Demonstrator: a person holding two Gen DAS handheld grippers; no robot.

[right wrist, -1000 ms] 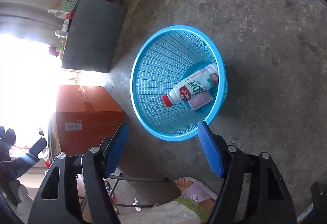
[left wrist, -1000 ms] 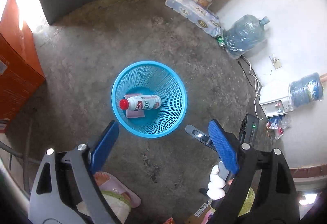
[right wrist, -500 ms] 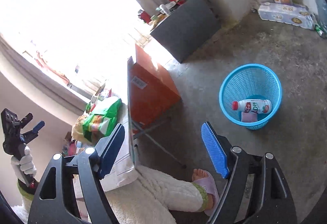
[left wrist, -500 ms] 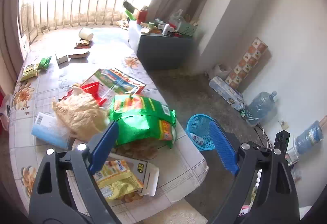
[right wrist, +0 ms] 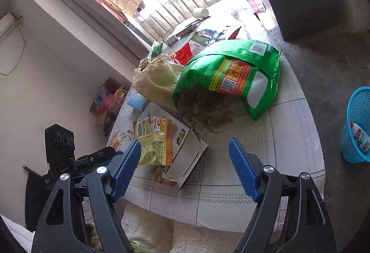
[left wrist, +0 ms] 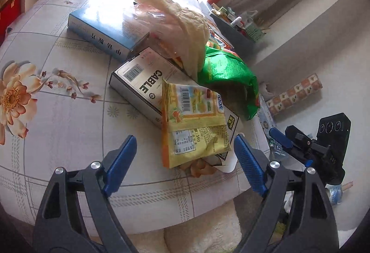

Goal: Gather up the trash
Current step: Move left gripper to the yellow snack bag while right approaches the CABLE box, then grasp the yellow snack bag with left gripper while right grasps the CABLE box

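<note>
A yellow snack wrapper [left wrist: 194, 123] lies crumpled in the middle of the left wrist frame, printed with a barcode and food pictures, its lower edge torn and curled. It rests on a grey-and-white box [left wrist: 138, 82] marked CABLE, on the flowered tablecloth [left wrist: 57, 114]. Just above and right of it a green chip bag [left wrist: 229, 75] lies on its side, with a crinkled pale plastic bag [left wrist: 175, 22] and a blue book [left wrist: 104, 28] toward the upper left.

The left gripper [left wrist: 185, 156] hangs over the table's near edge; its jaws have just been closing a little, yet stand spread with nothing between them. The right gripper [right wrist: 185, 156] is likewise spread wide and empty.

Only the right wrist view shows the chips [right wrist: 208, 114] spilled from the green bag's mouth and the blue mesh basket [right wrist: 356, 126] at the right edge, on the floor, holding a white bottle [right wrist: 360, 137]. Only the left view shows the book's spine and the far scraps at the top.
</note>
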